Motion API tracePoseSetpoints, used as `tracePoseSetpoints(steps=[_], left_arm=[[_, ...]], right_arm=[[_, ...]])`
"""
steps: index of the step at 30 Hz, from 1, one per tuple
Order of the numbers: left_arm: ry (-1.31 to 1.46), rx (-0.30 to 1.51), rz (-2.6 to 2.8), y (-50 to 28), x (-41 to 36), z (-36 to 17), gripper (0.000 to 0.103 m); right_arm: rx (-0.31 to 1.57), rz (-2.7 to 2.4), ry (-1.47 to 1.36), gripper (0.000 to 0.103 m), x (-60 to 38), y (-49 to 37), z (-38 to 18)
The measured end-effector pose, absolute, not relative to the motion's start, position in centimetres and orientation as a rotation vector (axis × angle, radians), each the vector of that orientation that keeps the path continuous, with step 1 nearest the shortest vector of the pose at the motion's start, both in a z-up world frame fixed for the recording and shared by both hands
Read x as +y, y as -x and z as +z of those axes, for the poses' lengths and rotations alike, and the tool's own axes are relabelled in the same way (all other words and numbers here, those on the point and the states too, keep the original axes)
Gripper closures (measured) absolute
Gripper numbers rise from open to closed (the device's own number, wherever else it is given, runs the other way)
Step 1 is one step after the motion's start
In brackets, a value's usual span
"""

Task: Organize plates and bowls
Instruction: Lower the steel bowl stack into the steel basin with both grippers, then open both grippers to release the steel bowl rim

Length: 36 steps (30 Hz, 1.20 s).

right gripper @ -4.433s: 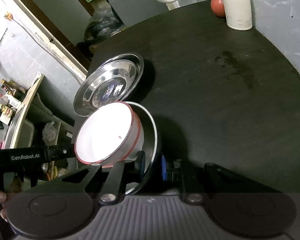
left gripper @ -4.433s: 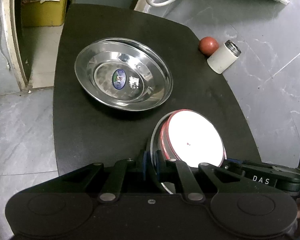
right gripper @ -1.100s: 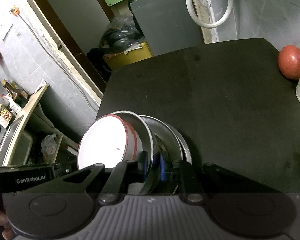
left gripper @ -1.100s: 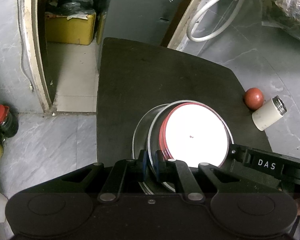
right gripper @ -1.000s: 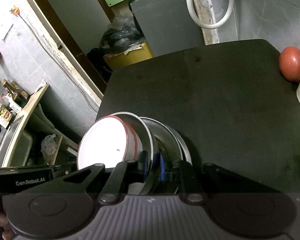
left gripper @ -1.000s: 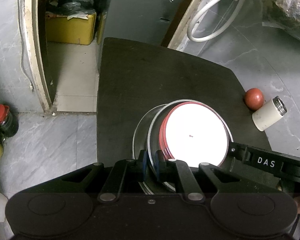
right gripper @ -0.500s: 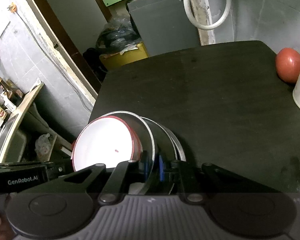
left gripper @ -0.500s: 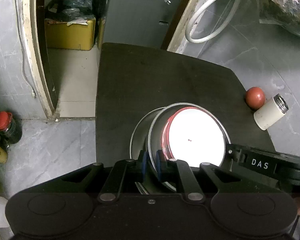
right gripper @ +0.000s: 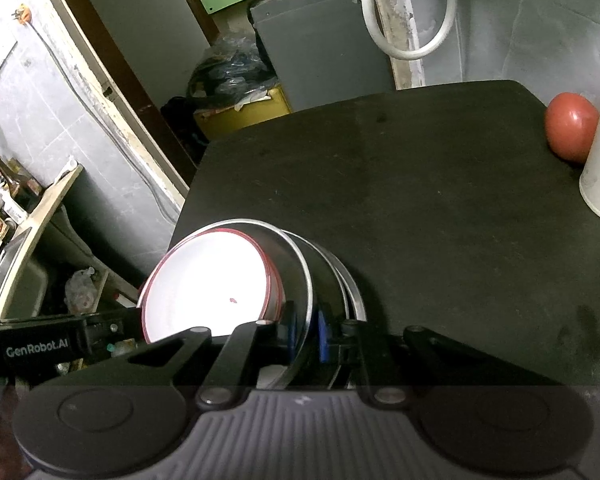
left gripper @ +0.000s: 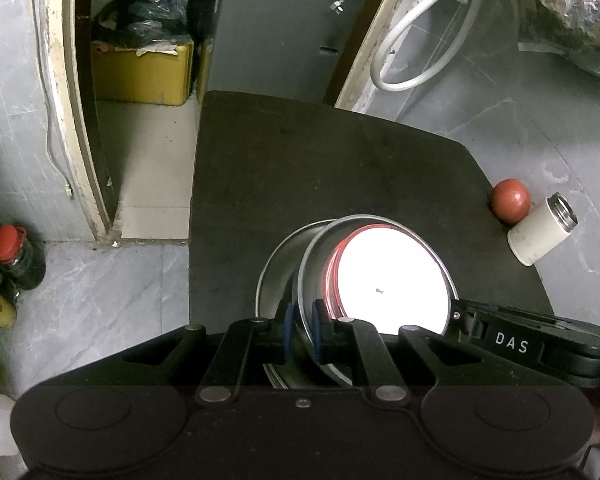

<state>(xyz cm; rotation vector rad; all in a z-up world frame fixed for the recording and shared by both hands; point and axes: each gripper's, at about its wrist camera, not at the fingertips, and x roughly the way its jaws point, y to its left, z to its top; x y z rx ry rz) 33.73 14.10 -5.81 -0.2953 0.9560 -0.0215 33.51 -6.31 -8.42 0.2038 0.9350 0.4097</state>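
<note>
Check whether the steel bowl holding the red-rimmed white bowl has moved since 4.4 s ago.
Yes. The steel bowl, clamped by both grippers, was beside the wide steel plate on the black table; now it sits tilted on that plate.

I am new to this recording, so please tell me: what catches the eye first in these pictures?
First, the bright white bowl with a red rim, nested in a steel bowl near the front of the dark table. Both grippers, left and right, clamp the steel rim. A red ball sits at the right edge.

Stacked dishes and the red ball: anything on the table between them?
No. Between the stacked dishes and the red ball only bare black table shows, in both wrist views.
</note>
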Motion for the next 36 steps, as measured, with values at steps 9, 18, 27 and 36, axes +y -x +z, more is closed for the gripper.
tracePoseSetpoints(steps=[9,18,27,36], left_arm=[[0.293,0.950,0.016,-33.6,13.9,-5.8,0.085],[0.295,0.944,0.054,-33.3,13.7,-5.7,0.077],[0.294,0.941,0.080,-33.0,13.3,-5.5,0.072],[0.292,0.925,0.124,-32.4,13.4,-5.1,0.050]], right_arm=[[0.922,0.393,-0.193,0.080,-6.6,-33.2,-8.4],[0.902,0.362,-0.170,0.061,-6.8,-32.7,-8.1],[0.887,0.372,-0.178,0.053,-7.3,-32.4,-7.9],[0.871,0.361,-0.187,0.035,-8.2,-32.0,-7.6]])
